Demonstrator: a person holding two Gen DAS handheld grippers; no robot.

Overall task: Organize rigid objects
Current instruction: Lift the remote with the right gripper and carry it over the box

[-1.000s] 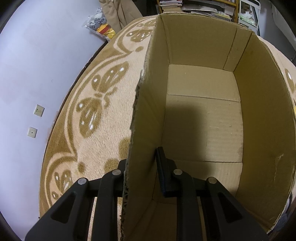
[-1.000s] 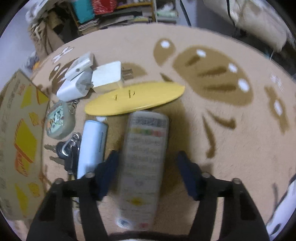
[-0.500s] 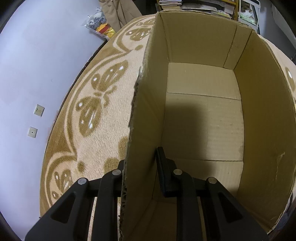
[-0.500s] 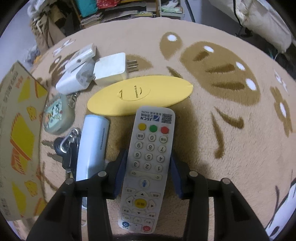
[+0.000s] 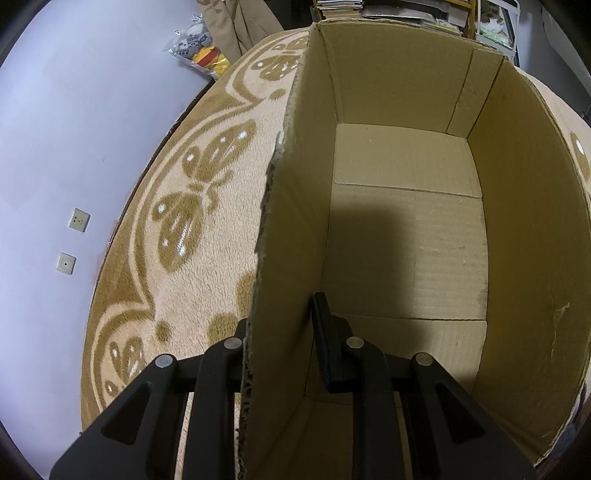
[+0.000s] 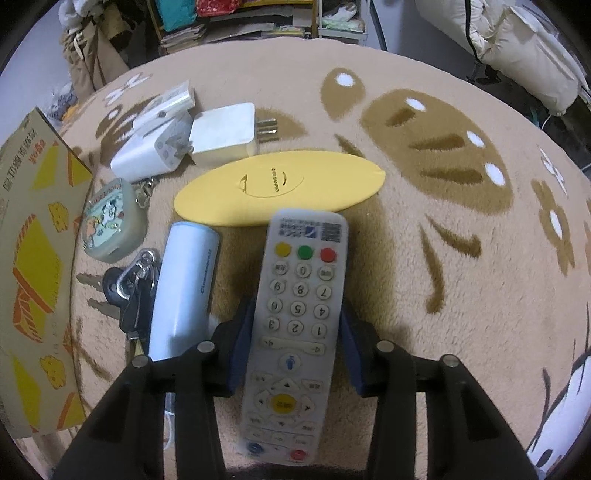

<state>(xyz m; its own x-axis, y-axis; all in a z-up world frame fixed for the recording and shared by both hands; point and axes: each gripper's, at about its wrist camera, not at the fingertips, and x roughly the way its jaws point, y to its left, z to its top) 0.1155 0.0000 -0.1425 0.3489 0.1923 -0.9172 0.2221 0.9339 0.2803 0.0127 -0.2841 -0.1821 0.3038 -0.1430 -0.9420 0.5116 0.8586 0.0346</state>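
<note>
In the right wrist view my right gripper (image 6: pixel 297 332) is shut on a white remote control (image 6: pixel 301 295), its blue pads (image 6: pixel 242 336) pressing both long sides. The remote's far end overlaps the edge of a yellow oval piece (image 6: pixel 277 192) on the carpet. Beside it lie a light blue cylinder (image 6: pixel 184 291), a bunch of keys (image 6: pixel 129 291), a cartoon keychain case (image 6: pixel 109 221) and two white chargers (image 6: pixel 225 134). In the left wrist view my left gripper (image 5: pixel 280 328) is shut on the left wall of the cardboard box (image 5: pixel 288 240), with one finger outside and one inside.
The printed outer side of the cardboard box (image 6: pixel 33 258) stands close at the left of the objects. Patterned beige carpet (image 6: pixel 461 258) lies open to the right. A wall with sockets (image 5: pixel 79 219) runs along the left of the carpet, and cluttered shelves (image 6: pixel 240 22) stand behind.
My right gripper has gone from open around the remote to shut on it, and the remote's far end now covers the yellow oval's edge. The left gripper and box have not moved.
</note>
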